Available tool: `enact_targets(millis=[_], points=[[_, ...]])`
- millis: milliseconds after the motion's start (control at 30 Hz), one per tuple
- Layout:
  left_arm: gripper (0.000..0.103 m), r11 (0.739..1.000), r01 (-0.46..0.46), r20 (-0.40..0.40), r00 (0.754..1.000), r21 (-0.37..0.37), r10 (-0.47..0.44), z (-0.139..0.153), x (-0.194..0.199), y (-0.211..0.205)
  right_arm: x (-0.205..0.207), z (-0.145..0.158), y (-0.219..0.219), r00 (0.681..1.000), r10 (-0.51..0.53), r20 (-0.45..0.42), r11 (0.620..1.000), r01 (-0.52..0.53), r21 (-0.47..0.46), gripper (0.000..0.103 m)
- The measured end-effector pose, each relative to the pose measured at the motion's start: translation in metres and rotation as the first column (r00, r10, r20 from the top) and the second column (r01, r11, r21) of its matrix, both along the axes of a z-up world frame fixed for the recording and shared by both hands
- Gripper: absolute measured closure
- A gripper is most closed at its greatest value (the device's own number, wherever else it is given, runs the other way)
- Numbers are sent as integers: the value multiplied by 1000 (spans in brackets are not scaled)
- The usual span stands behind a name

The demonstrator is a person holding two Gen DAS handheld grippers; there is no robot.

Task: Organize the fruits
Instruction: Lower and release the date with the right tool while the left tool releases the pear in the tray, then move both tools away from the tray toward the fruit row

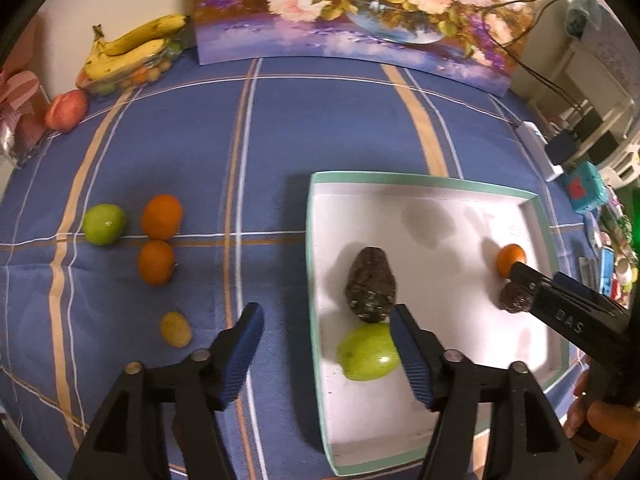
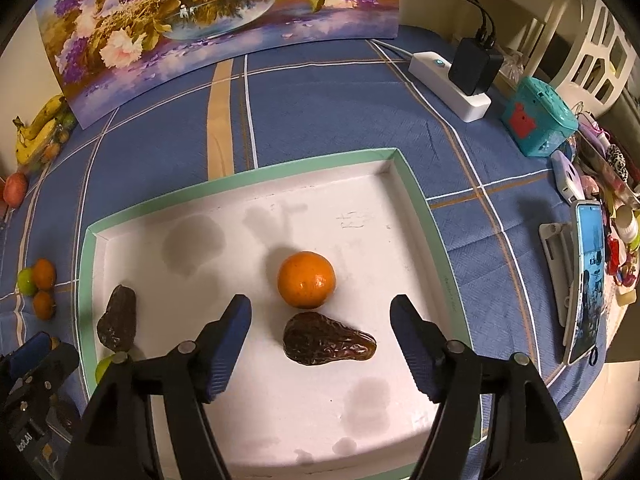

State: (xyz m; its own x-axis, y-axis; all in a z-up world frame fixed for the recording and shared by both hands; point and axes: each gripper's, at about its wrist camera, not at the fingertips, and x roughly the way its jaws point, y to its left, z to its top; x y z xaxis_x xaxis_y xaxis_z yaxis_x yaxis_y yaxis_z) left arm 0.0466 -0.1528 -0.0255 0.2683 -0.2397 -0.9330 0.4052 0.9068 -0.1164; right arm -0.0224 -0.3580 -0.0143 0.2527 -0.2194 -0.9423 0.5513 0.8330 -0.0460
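Filling the bottom of each frame, both grippers stand wide with nothing between their ribbed blue pads: the left gripper (image 1: 326,320) straddles the left wall of the white tray (image 1: 424,178), and the right gripper (image 2: 320,312) hangs over the tray's floor. In the right wrist view, at centre, a wrinkled dark pear-shaped fruit (image 2: 328,342) lies just below a smooth round orange (image 2: 306,285), nearly touching it; the left wrist view shows that pair only partly, behind the right gripper's tip at right. Only the left wrist view clearly shows the glossy green apple (image 1: 368,354) in the tray, just below a second dark wrinkled fruit (image 1: 371,290). On the blue plaid cloth of the tabletop (image 1: 280,140), at left of that frame, lie a small yellowish fruit (image 1: 175,329), two oranges (image 1: 160,240) and another green apple (image 1: 104,224). Farther back, at upper left, sit bananas (image 1: 132,46). The right wrist view alone shows a phone (image 2: 586,280) standing at right.
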Motion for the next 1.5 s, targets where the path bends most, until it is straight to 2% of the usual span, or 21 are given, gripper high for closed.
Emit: enact_targets(millis=[100, 233, 267, 300, 333, 467, 567, 767, 967, 1100, 1200, 1333, 1500], points=[[17, 999, -39, 15, 999, 26, 38, -3, 5, 6, 1, 0, 2, 1000, 10, 2, 1000, -10, -11, 23], [11, 994, -100, 20, 995, 40, 99, -6, 12, 18, 2, 2, 5, 999, 29, 22, 999, -29, -20, 22], [9, 993, -111, 22, 994, 44, 110, -6, 13, 21, 2, 2, 6, 999, 34, 24, 999, -34, -22, 22], [1, 992, -120, 25, 993, 49, 119, -7, 14, 23, 3, 2, 7, 999, 40, 25, 999, -40, -25, 22], [0, 991, -125, 29, 992, 52, 124, -7, 15, 23, 4, 2, 8, 999, 46, 26, 999, -45, -26, 22], [0, 990, -130, 55, 990, 58, 127, -5, 15, 24, 6, 2, 12, 997, 74, 37, 997, -73, -28, 20], [0, 989, -131, 86, 988, 66, 125, -2, 16, 25, 8, 4, 17, 994, 91, 55, 995, -89, -36, 2], [0, 988, -142, 120, 984, 59, 134, 4, 18, 32, 10, 12, 27, 986, 124, 110, 991, -117, -64, 2], [0, 982, -161, 209, 968, 104, 136, 19, 17, 36, 10, 19, 44, 965, 207, 162, 975, -191, -110, 2], [0, 969, -211, 242, 954, 125, 177, 30, 16, 45, 11, 23, 55, 957, 233, 174, 970, -215, -116, 2], [0, 970, -222, 239, 951, 93, 195, 37, 17, 57, 13, 27, 63, 952, 251, 177, 966, -233, -115, 2], [0, 966, -242, 214, 952, 88, 219, 40, 15, 80, 16, 34, 79, 937, 291, 192, 956, -274, -107, 2], [0, 950, -312, 182, 934, -9, 308, 42, 15, 128, 22, 40, 100, 921, 320, 223, 947, -310, -80, 2]])
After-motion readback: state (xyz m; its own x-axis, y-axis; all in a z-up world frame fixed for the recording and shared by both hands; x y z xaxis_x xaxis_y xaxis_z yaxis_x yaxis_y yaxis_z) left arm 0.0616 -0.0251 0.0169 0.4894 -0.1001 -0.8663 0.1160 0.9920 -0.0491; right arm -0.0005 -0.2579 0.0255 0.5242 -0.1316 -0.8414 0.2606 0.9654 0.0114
